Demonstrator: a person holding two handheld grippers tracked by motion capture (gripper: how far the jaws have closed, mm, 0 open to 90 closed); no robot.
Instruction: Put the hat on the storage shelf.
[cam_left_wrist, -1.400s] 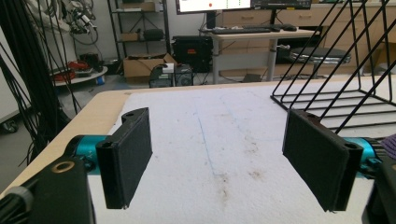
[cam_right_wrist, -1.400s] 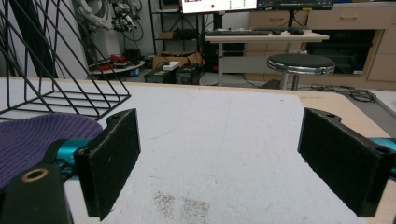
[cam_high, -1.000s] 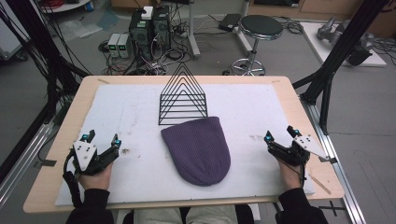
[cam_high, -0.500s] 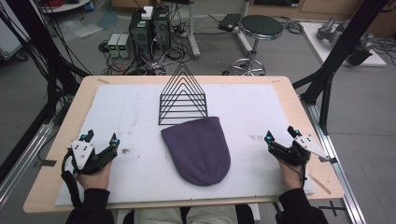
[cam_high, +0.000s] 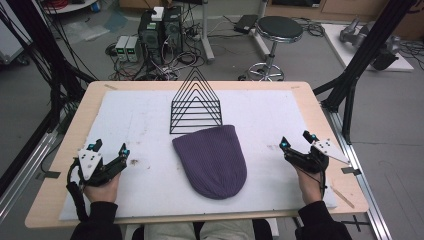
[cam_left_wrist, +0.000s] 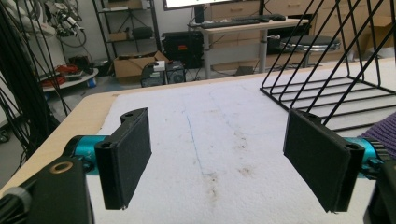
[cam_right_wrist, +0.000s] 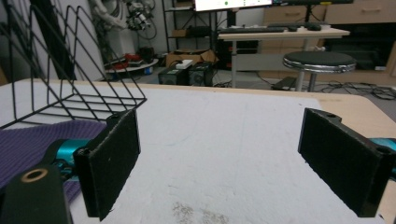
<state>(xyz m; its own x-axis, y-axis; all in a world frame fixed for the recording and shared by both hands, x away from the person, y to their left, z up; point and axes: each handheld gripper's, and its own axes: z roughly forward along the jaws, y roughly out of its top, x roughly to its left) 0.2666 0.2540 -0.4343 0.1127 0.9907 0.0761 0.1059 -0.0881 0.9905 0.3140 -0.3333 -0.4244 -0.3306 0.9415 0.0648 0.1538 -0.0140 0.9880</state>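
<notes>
The purple hat (cam_high: 212, 161) lies flat at centre frame in the high view, on the white mat (cam_high: 140, 125), its rounded crown toward the bottom edge and its straight open brim just below the black wire rack (cam_high: 196, 105). So its long axis runs up and down the frame, slightly slanted, crown drifting right.

Left gripper (cam_high: 109, 150) sits at lower left, right gripper (cam_high: 295, 141) at lower right, the hat between them and well apart from both. Both sets of jaws stand wide apart, nothing between them but bare mat. The right one looks a touch nearer the hat, though it's close.

In the left gripper view the hat (cam_left_wrist: 380, 133) is just a sliver at the right edge, cut off behind the right-hand jaw; the rack (cam_left_wrist: 327, 60) fills the upper right. In the right gripper view the hat (cam_right_wrist: 32, 140) shows at lower left, partly hidden by the jaw. Whether brim and rack touch is hard to make out.
</notes>
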